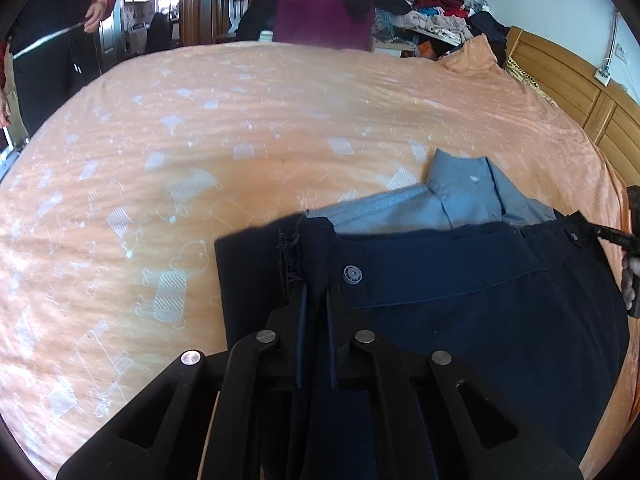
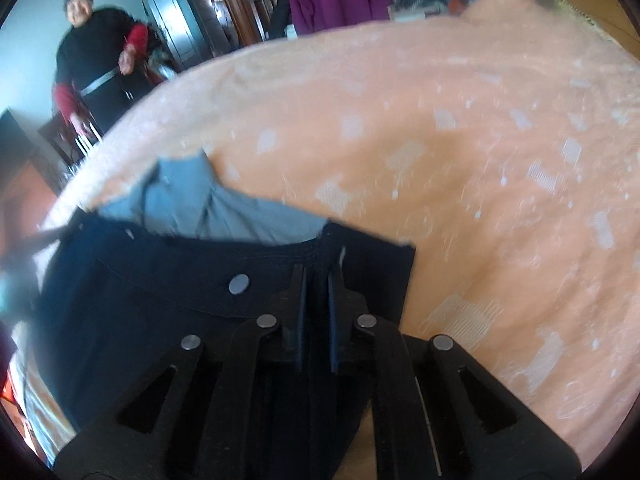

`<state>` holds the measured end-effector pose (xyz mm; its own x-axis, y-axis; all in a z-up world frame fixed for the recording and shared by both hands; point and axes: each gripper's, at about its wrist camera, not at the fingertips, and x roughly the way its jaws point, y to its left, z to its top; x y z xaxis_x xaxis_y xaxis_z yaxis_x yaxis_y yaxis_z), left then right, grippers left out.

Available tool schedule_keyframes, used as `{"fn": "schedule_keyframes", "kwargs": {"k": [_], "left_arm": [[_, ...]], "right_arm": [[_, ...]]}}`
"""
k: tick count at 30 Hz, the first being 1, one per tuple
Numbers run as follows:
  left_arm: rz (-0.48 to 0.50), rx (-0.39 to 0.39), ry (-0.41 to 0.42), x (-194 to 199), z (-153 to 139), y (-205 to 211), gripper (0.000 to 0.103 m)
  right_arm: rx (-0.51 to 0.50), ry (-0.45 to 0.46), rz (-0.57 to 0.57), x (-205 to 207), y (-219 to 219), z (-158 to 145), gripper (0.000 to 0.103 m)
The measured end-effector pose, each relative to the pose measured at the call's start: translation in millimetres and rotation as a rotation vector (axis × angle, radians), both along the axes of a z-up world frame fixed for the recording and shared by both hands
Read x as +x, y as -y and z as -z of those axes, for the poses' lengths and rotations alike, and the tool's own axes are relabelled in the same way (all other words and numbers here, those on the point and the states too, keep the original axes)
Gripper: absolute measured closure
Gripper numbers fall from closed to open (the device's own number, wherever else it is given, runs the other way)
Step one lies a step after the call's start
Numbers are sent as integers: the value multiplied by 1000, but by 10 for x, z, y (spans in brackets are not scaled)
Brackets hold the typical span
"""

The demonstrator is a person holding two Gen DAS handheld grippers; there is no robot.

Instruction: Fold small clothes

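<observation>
- The left claw is clenched on the near left corner of the navy garment, just beside a frayed, thread-trailing edge and a plastic snap button. The cloth runs between its two fingers.
- The right claw is likewise clamped on the opposite corner of the same waistband-like edge, close to a round metal stud.
- The navy garment hangs or stretches between the two claws at the near side of the bed, its far edge lying over a light blue shirt.
- Risk, judged from this: both grips sit very near the cloth's edge, so a hard pull apart could let a corner slip out, and the frayed seam by the left claw might tear further.
- If the garment is lowered unevenly, it may crease, or drag and rumple the blue shirt beneath, since the two overlap.
- The right wrist view is blurred, so quick motion seems likely; that could set the fold down crooked.
- Farther off, a person in black with red sleeves stands beyond the bed, well apart from the work.
- A heap of clothes lies past the far edge.
- No brand, label or readable writing shows anywhere.
</observation>
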<state>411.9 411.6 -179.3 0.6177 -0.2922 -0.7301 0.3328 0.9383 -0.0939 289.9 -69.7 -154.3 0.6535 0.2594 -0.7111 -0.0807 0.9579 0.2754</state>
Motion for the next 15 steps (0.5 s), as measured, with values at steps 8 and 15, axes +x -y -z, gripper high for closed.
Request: {"fn": "schedule_keyframes", "kwargs": {"k": [8,15], "left_arm": [[-6,-21,56,255,-300,75,94],[-11,-11,-106,599,281,98,83]], "right_arm": [[47,24,28,171,169,-39,95],[109,-111,61,279,303,513,84]]}}
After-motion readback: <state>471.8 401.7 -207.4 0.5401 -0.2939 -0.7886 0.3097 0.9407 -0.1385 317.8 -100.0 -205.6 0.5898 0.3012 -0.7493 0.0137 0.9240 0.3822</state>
